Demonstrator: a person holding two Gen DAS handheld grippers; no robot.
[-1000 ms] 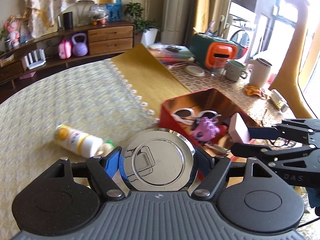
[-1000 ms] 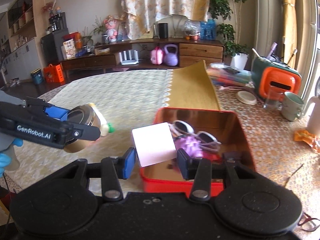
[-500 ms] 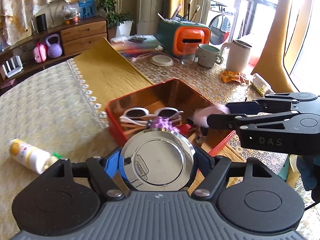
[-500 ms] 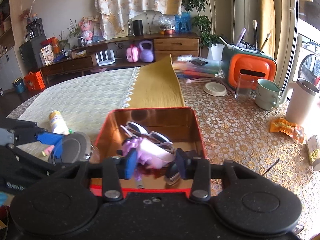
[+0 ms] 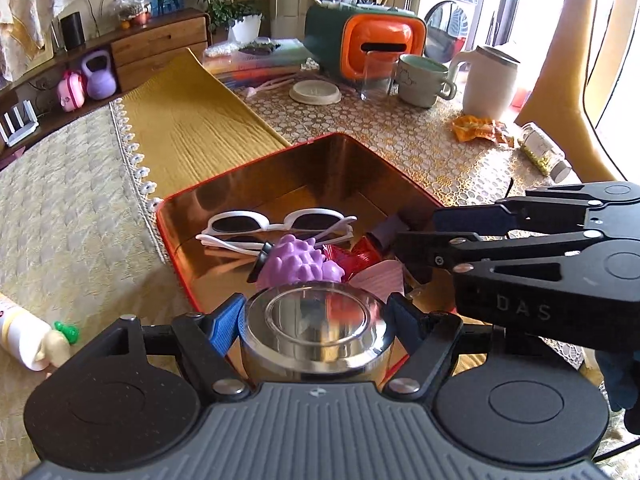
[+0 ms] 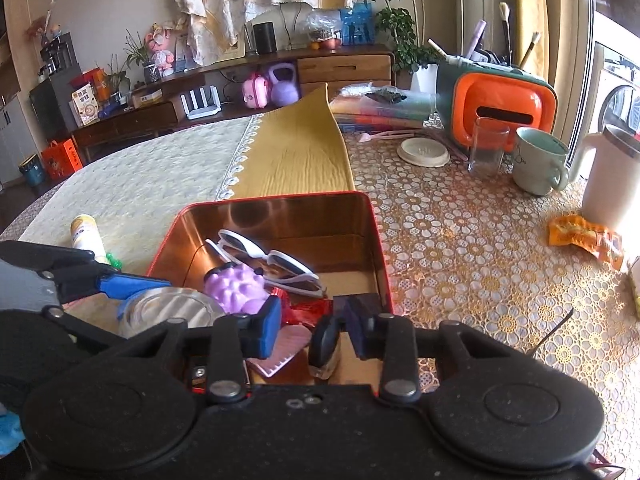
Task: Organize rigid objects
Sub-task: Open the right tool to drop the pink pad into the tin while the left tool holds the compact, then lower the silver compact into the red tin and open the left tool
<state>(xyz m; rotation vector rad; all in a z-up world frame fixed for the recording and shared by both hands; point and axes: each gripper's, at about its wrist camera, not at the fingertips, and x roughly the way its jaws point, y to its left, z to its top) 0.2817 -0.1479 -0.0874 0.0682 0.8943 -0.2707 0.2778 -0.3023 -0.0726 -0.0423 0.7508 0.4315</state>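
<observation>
The left tool (image 5: 316, 316) is clenching the round shiny steel tin (image 5: 318, 330) over the red metal box (image 5: 256, 168) at its 6 o'clock rim, beside the seemingly released right tool (image 6: 310, 322), risking crushing the white-framed sunglasses (image 5: 276, 226).

Readable text:
- "DAS", raised letters on the black body of the right gripper (image 5: 416, 236), seen from the left wrist camera.
- Orange-and-white box (image 6: 86, 103) on the far shelf: printed characters, too small to read.
- Lying bottle (image 6: 85, 234): label print illegible.
</observation>
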